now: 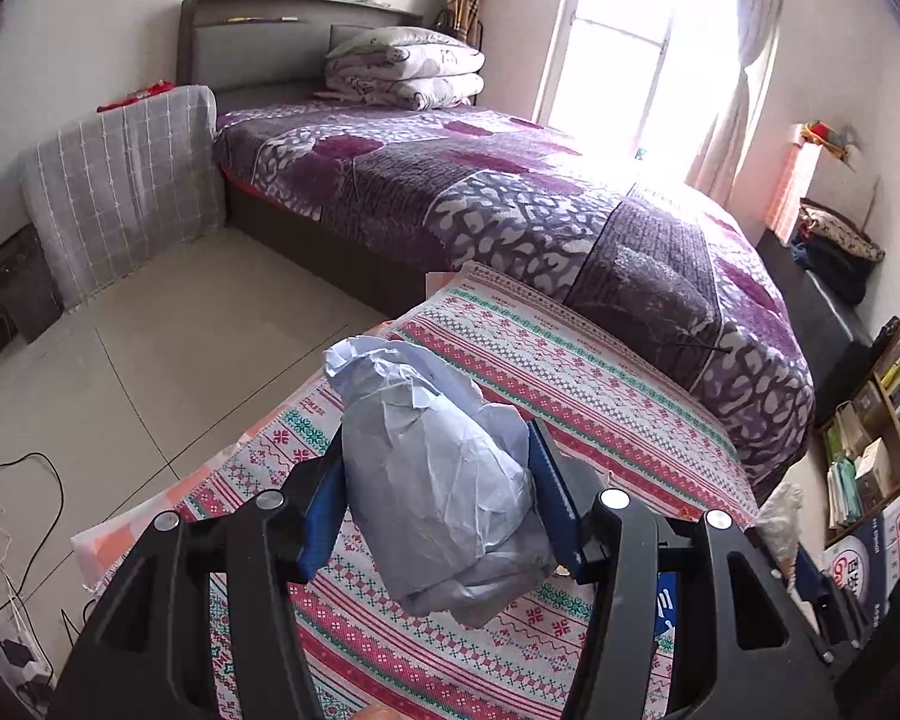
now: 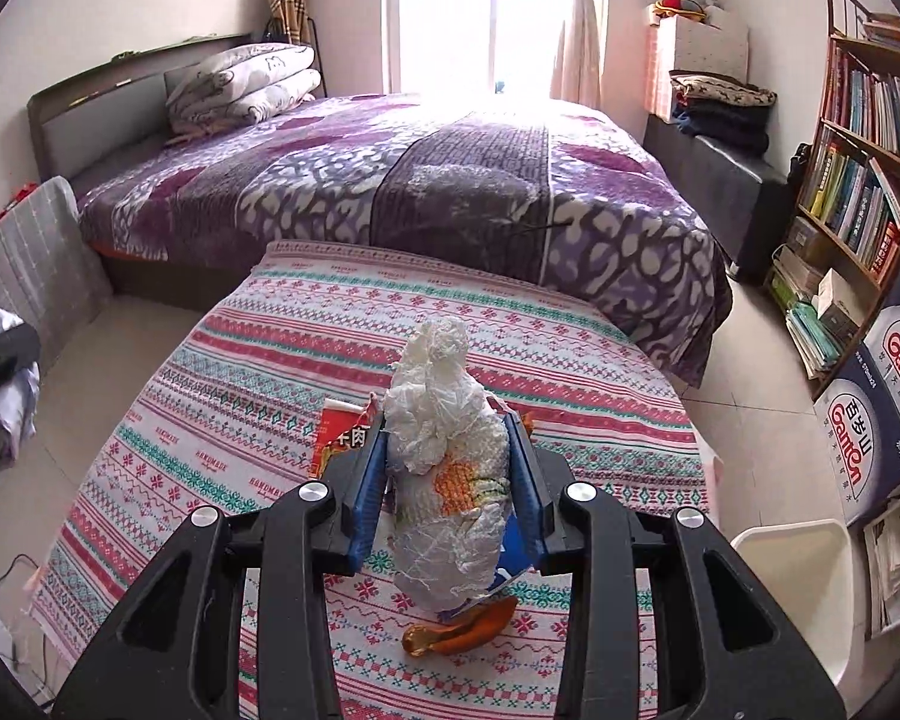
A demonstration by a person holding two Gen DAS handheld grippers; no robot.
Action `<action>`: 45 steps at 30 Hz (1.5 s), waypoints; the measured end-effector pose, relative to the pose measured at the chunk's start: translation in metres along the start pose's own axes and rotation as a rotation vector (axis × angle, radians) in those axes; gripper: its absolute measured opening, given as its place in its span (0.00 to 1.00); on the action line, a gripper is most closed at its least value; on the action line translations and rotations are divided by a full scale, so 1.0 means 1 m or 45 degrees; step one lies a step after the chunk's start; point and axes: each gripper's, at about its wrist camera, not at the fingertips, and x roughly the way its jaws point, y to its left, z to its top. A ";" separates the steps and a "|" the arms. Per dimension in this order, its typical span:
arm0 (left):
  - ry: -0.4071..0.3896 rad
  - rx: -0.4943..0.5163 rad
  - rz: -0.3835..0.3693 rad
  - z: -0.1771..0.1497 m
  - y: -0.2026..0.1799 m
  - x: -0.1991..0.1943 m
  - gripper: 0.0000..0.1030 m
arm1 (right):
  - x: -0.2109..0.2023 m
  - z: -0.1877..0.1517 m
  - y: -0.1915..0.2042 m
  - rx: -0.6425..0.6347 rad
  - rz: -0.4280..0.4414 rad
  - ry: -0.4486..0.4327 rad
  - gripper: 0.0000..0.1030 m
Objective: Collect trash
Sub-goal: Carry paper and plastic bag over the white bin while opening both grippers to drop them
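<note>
Carrying both wads now: left tool pinches crumpled paper, right tool clamps a tissue wad; keep grips firm, lift clear of the table.

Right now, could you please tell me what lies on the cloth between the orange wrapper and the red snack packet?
In the right wrist view, the crumpled white wad held in the right tool covers that stretch.

Home bedroom: bed with purple quilt, folded bedding, bookshelf, curtained window.
</note>
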 end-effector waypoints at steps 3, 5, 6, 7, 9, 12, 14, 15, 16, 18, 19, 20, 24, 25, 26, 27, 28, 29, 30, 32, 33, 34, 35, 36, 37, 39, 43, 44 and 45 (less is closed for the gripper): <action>0.006 0.034 -0.001 -0.011 -0.013 0.003 0.54 | -0.007 0.001 -0.016 0.017 -0.009 -0.010 0.35; 0.000 0.062 -0.003 -0.017 -0.021 0.003 0.54 | -0.010 -0.001 -0.026 0.036 -0.010 -0.008 0.35; -0.003 0.078 -0.003 -0.020 -0.025 0.002 0.54 | -0.010 -0.003 -0.033 0.052 -0.010 -0.004 0.35; -0.005 0.091 -0.004 -0.023 -0.029 0.002 0.54 | -0.010 -0.006 -0.038 0.068 -0.011 0.002 0.35; -0.008 0.111 -0.003 -0.027 -0.035 0.002 0.54 | -0.009 -0.011 -0.053 0.112 -0.009 0.015 0.35; -0.013 0.128 -0.003 -0.033 -0.043 0.003 0.54 | -0.005 -0.018 -0.071 0.172 -0.034 0.032 0.35; -0.010 0.143 -0.006 -0.036 -0.049 0.004 0.54 | 0.000 -0.019 -0.082 0.215 -0.029 0.063 0.35; -0.009 0.151 -0.008 -0.038 -0.053 0.003 0.54 | 0.002 -0.019 -0.088 0.242 -0.025 0.073 0.35; -0.008 0.159 -0.010 -0.039 -0.056 0.004 0.54 | 0.003 -0.019 -0.092 0.254 -0.029 0.077 0.35; -0.010 0.178 -0.015 -0.043 -0.064 0.003 0.54 | 0.003 -0.020 -0.099 0.271 -0.047 0.079 0.35; -0.011 0.188 -0.018 -0.044 -0.068 0.003 0.54 | 0.003 -0.021 -0.103 0.283 -0.053 0.082 0.35; -0.013 0.197 -0.022 -0.046 -0.071 0.002 0.54 | 0.003 -0.022 -0.106 0.292 -0.054 0.085 0.35; -0.013 0.211 -0.037 -0.049 -0.082 0.001 0.54 | 0.001 -0.025 -0.118 0.310 -0.077 0.085 0.35; -0.012 0.213 -0.040 -0.050 -0.085 0.001 0.54 | 0.000 -0.026 -0.121 0.313 -0.083 0.085 0.35; -0.010 0.215 -0.044 -0.051 -0.088 0.001 0.54 | 0.000 -0.027 -0.123 0.316 -0.086 0.086 0.35; -0.009 0.217 -0.047 -0.051 -0.090 0.001 0.54 | -0.001 -0.028 -0.125 0.319 -0.089 0.088 0.35; -0.008 0.221 -0.050 -0.052 -0.093 0.001 0.54 | -0.001 -0.028 -0.126 0.321 -0.091 0.091 0.35; -0.007 0.227 -0.054 -0.053 -0.096 0.001 0.54 | -0.002 -0.029 -0.128 0.323 -0.095 0.093 0.35; -0.006 0.231 -0.059 -0.054 -0.099 0.001 0.54 | -0.002 -0.029 -0.130 0.323 -0.099 0.094 0.35; -0.004 0.239 -0.071 -0.056 -0.104 0.000 0.54 | -0.003 -0.030 -0.133 0.323 -0.112 0.093 0.35; -0.002 0.244 -0.078 -0.057 -0.107 -0.001 0.54 | -0.004 -0.031 -0.135 0.324 -0.117 0.092 0.35; 0.000 0.247 -0.084 -0.058 -0.110 -0.002 0.54 | -0.004 -0.032 -0.137 0.327 -0.119 0.092 0.35; 0.001 0.252 -0.091 -0.059 -0.113 -0.002 0.54 | -0.005 -0.032 -0.139 0.329 -0.122 0.093 0.35; 0.003 0.257 -0.096 -0.060 -0.116 -0.002 0.54 | -0.005 -0.032 -0.141 0.330 -0.126 0.093 0.35; 0.004 0.261 -0.100 -0.061 -0.119 -0.003 0.54 | -0.006 -0.033 -0.143 0.332 -0.132 0.093 0.35; 0.007 0.271 -0.110 -0.063 -0.126 -0.003 0.54 | -0.008 -0.034 -0.147 0.333 -0.142 0.094 0.35; 0.013 0.290 -0.130 -0.068 -0.139 -0.005 0.54 | -0.011 -0.037 -0.156 0.343 -0.165 0.093 0.35; 0.014 0.294 -0.137 -0.069 -0.141 -0.006 0.54 | -0.012 -0.037 -0.160 0.348 -0.170 0.094 0.35; 0.015 0.300 -0.144 -0.071 -0.145 -0.007 0.54 | -0.013 -0.038 -0.163 0.353 -0.175 0.094 0.35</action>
